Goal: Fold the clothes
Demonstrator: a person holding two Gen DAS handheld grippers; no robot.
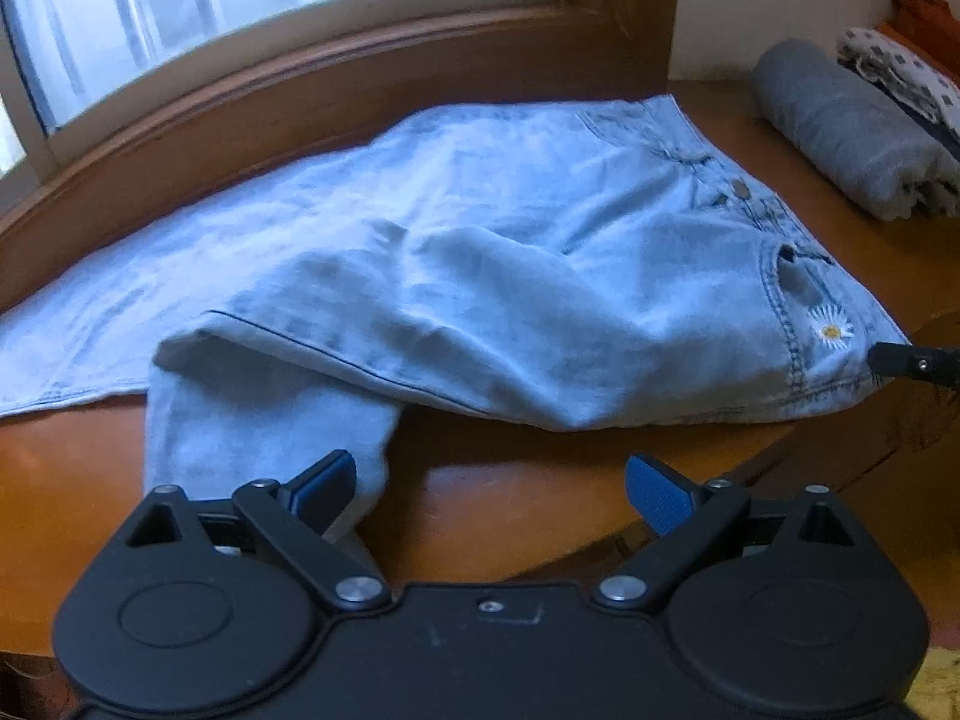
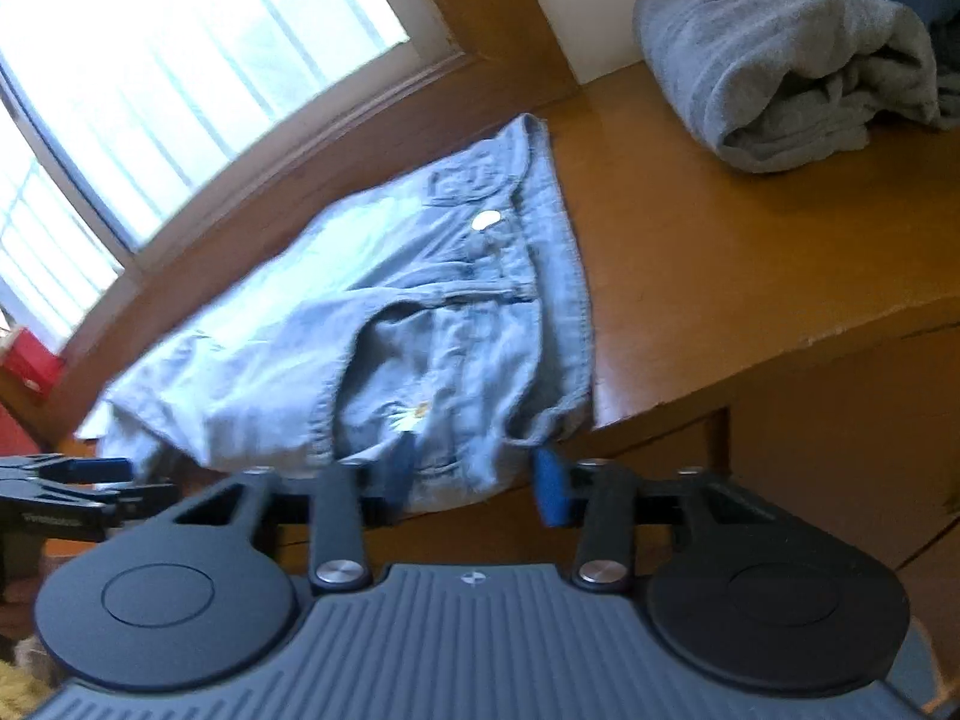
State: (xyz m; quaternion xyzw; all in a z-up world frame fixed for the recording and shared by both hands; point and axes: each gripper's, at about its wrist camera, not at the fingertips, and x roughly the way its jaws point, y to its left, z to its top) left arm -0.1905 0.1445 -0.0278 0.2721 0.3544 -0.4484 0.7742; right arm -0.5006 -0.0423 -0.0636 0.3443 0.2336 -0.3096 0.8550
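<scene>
A pair of light blue denim jeans (image 1: 480,276) lies spread across the wooden bench (image 1: 516,480) beneath the window. The waistband end, with metal buttons and a small embroidered daisy (image 1: 831,330) beside the front pocket, sits at the near right edge of the bench. One leg stretches flat to the left along the back edge; the other is folded under and rumpled, its end lying near the front. Wrinkles run across the hip area.
</scene>
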